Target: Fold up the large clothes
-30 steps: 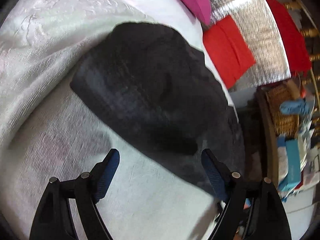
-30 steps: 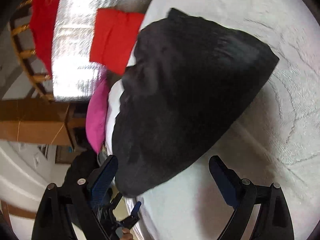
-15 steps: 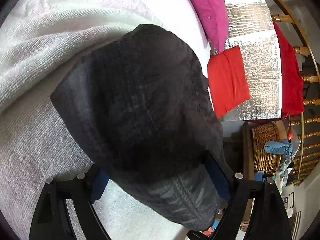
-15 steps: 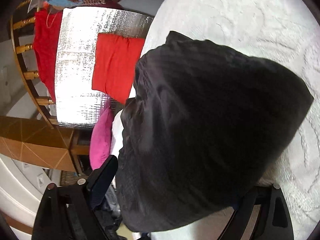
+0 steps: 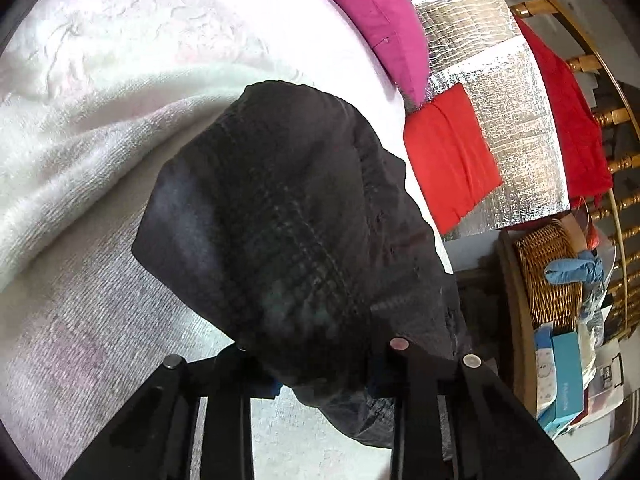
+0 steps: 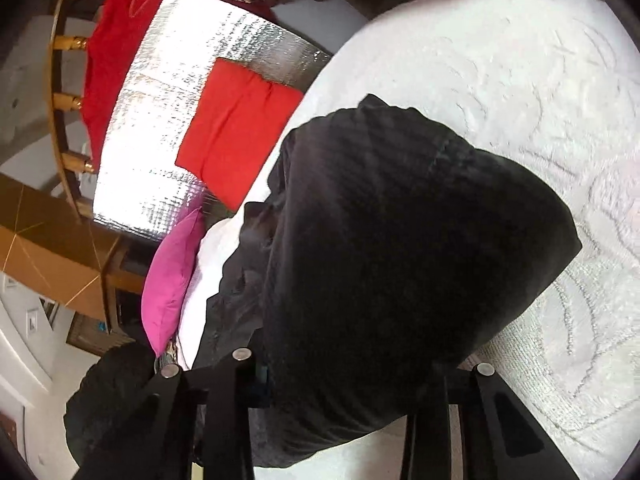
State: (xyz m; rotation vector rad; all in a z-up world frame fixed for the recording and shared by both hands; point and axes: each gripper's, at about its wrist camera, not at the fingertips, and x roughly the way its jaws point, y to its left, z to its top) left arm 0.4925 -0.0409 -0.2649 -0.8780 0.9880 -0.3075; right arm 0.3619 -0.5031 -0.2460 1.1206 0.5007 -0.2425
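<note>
A dark grey-black garment [image 5: 288,236] lies bunched on a white textured bedspread [image 5: 100,128]. My left gripper [image 5: 320,380] is shut on the garment's near edge; the cloth drapes over the fingertips and hides them. In the right wrist view the same garment [image 6: 400,264] fills the centre over the bedspread [image 6: 540,80]. My right gripper [image 6: 344,396] is shut on its near edge, and the cloth hides the fingertips here too.
A magenta pillow [image 5: 372,12] and a red cushion [image 5: 448,160] lie against a silver foil panel [image 5: 516,80] past the bed's edge. A wicker basket [image 5: 548,276] and boxes stand at the right. A wooden rail [image 6: 64,100] carries a red cloth.
Both grippers were open and apart from the garment one second ago. They moved onto its near edge and closed on it. The cloth now covers the fingertips.
</note>
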